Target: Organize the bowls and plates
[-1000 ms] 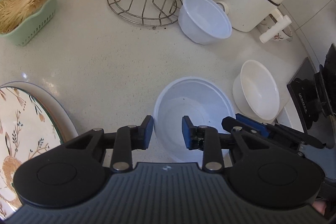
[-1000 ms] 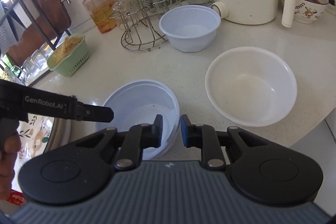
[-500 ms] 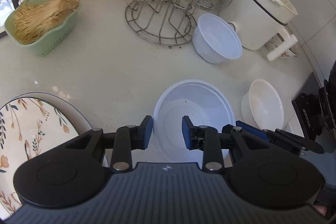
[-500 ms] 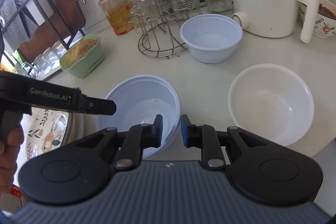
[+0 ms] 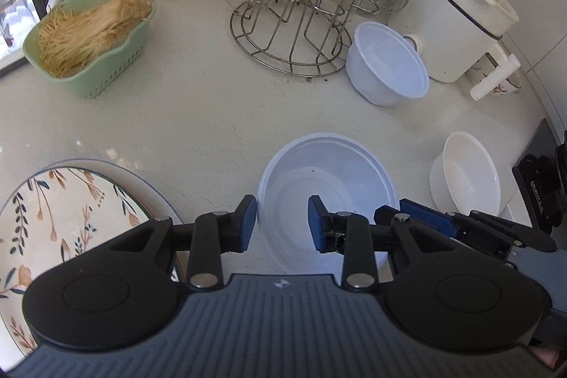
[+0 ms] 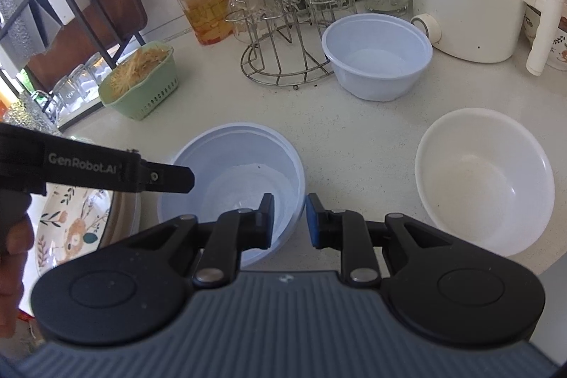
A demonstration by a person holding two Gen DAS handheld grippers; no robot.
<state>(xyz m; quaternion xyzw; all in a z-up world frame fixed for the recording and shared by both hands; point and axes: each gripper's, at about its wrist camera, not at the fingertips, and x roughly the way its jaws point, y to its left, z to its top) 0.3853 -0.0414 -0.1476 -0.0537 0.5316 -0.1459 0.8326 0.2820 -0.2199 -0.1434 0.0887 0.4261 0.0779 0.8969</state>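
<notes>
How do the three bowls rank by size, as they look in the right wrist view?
1. Cream bowl, largest-looking.
2. Near pale blue bowl, close behind; grippers partly hide it, so this order is unsure.
3. Far pale blue bowl, smallest-looking, though distance may shrink it.

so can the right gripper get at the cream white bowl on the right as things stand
Probably yes. The right gripper is open and holds nothing, and the cream white bowl sits alone on bare counter just to its right, apart from the pale blue bowl.
</notes>
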